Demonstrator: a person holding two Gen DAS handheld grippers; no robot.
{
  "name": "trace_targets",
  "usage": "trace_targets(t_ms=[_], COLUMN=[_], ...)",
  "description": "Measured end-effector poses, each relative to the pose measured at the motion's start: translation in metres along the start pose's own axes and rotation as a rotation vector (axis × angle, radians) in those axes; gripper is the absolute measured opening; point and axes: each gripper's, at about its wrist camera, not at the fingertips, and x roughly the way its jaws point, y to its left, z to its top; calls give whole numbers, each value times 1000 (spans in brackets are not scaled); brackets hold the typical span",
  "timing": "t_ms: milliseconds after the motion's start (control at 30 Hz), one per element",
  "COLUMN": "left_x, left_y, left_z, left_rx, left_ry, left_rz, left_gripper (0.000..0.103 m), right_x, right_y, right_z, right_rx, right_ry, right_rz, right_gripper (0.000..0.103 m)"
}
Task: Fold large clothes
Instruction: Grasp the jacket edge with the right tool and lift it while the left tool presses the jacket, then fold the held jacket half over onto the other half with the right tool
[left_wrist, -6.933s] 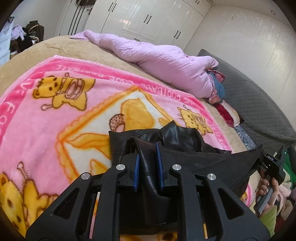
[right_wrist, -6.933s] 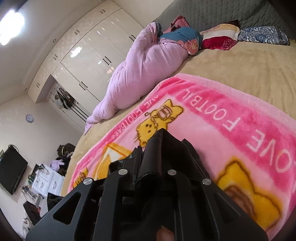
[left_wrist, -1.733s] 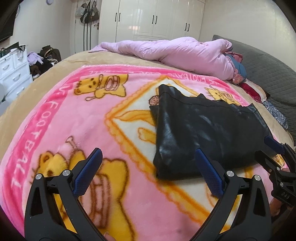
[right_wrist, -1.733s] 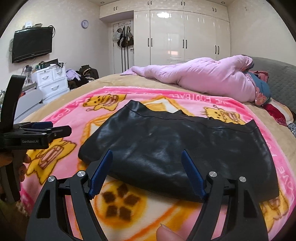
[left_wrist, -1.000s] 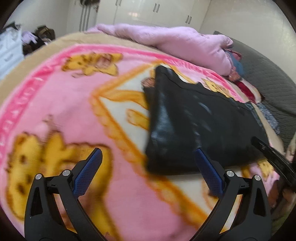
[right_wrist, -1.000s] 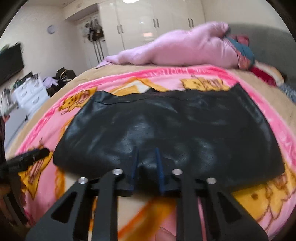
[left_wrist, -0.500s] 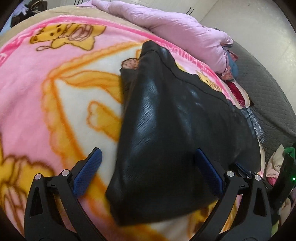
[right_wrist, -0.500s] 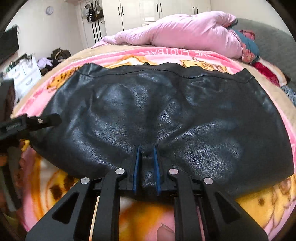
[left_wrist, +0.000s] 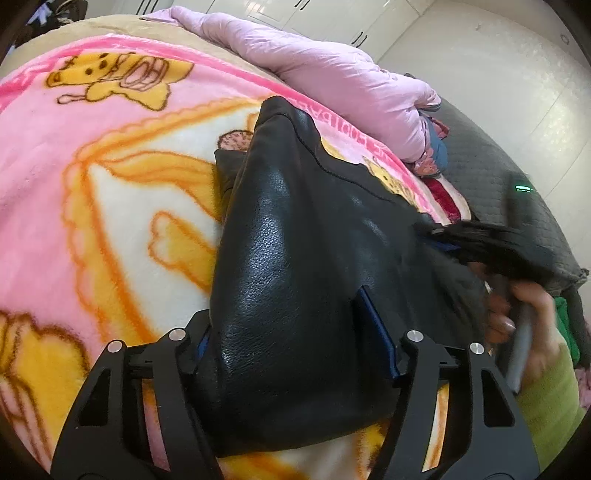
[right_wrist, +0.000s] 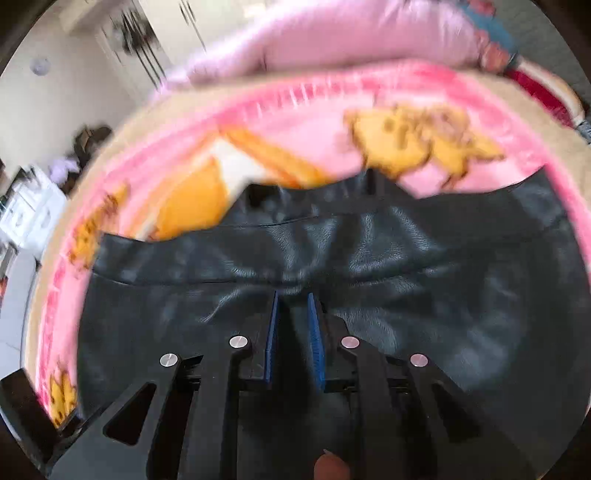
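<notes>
Black leather garment (left_wrist: 295, 266) lay on the pink cartoon blanket (left_wrist: 92, 155) over the bed, near edge lifted. Right gripper (right_wrist: 293, 332): jaws clamped on a pinch of leather. Left gripper (left_wrist: 295, 332): jaws just closing around a broad fold, pads against it. Beyond, pink quilt (left_wrist: 314, 70) heaped; right-wrist view blurred.

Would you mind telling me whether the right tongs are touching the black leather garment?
Touching: the right wrist view shows the right tongs pinching a fold of the garment.
</notes>
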Motion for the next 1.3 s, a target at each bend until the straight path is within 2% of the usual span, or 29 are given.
trace_targets(t_ms=[33,100,200,267,367,433,467,533,667,733,800,867,933,1067,1133,1267,1300], left_x=[0,3,9,13,11,10,9,7,1,-2,-8,-14,-20,-32,-37,-42,-42], left_y=[0,-2,-2,-1,1,1,1,-2,-8,-11,-16,-24,-36,-60,-68,-81,-85], left_z=[0,1,1,-1,-2,-2,-2,-3,-3,-3,-3,-2,-3,-5,-5,-2,-1], left_rx=[-3,2,7,-3,-5,-4,-1,7,29,39,51,68,96,159,164,141,146], left_ry=[-2,9,33,46,38,33,28,18,0,-12,-34,-53,-80,-119,-135,-154,-154], left_rz=[-3,12,28,22,6,-3,-6,-2,16,15,7,2,10,24,22,10,11], left_gripper=[57,57,69,71,71,67,67,61,51,42,37,34,31,29,27,24,24], right_x=[12,20,20,18,-8,-35,-56,-79,-102,-101,-83,-69,-63,-58,-60,-78,-88], right_y=[1,7,18,15,3,1,1,0,0,3,7,4,-2,-13,-11,-7,-9], right_z=[1,-3,-12,-11,-14,-21,-34,-56,-96,-112,-124,-127,-125,-122,-122,-129,-129], right_rx=[-13,-64,-131,-126,-113,-133,-157,-162,-155,-180,-200,-182,-140,-93,-108,-131,-125], right_ry=[30,26,-12,-19,-43,-88,-130,-158,-151,-112,-31,-10,-4,8,-4,-62,-90], right_rz=[-21,-60,-115,-97,-18,-13,3,36,114,156,138,133,164,228,226,245,237], right_gripper=[11,11,11,11,14,14,15,15,16,16,16,16,16,16,16,27,42])
